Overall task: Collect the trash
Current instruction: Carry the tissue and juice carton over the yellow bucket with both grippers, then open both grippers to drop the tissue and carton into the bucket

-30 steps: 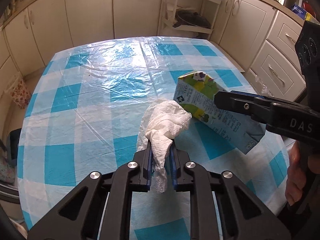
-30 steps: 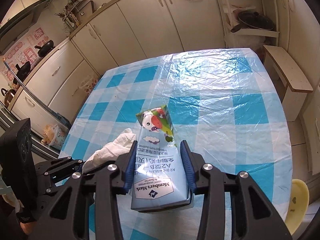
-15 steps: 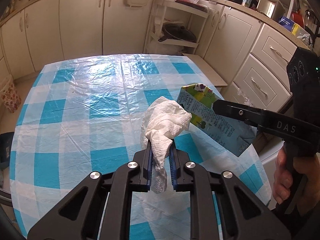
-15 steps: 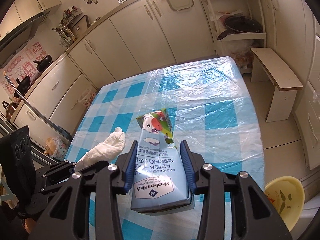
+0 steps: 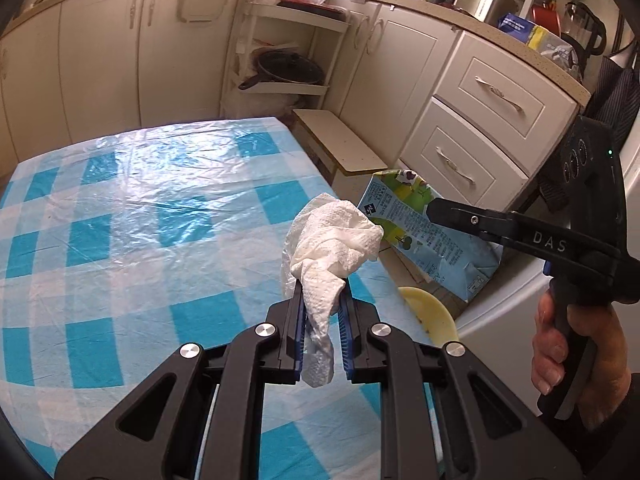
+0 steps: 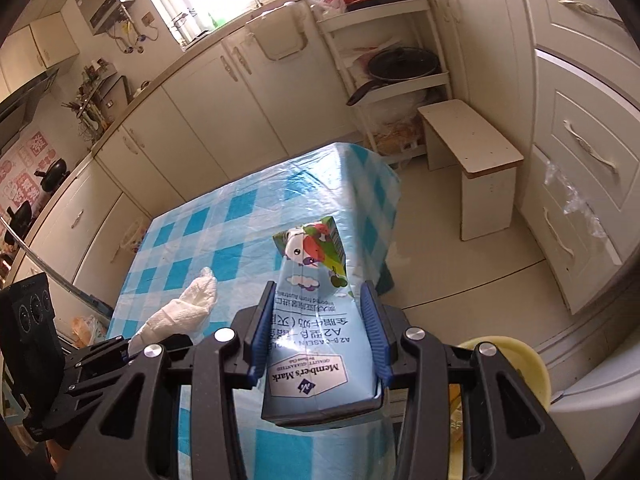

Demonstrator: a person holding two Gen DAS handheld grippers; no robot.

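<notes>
Carrying both loads to the yellow bin (image 6: 516,364) beside the table (image 5: 120,208): paper towel (image 5: 332,240) pinched narrow in L gripper (image 5: 322,312), milk carton (image 6: 316,320) clamped mid-width in R gripper (image 6: 318,320); grips should be kept firm, released only once centred over the rim.

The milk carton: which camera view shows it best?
The right wrist view shows the milk carton best: its printed face is near and centred between the right tongs, which clamp its sides. The left wrist view shows the carton only from the side, further off and partly hidden by a tong finger.
</notes>
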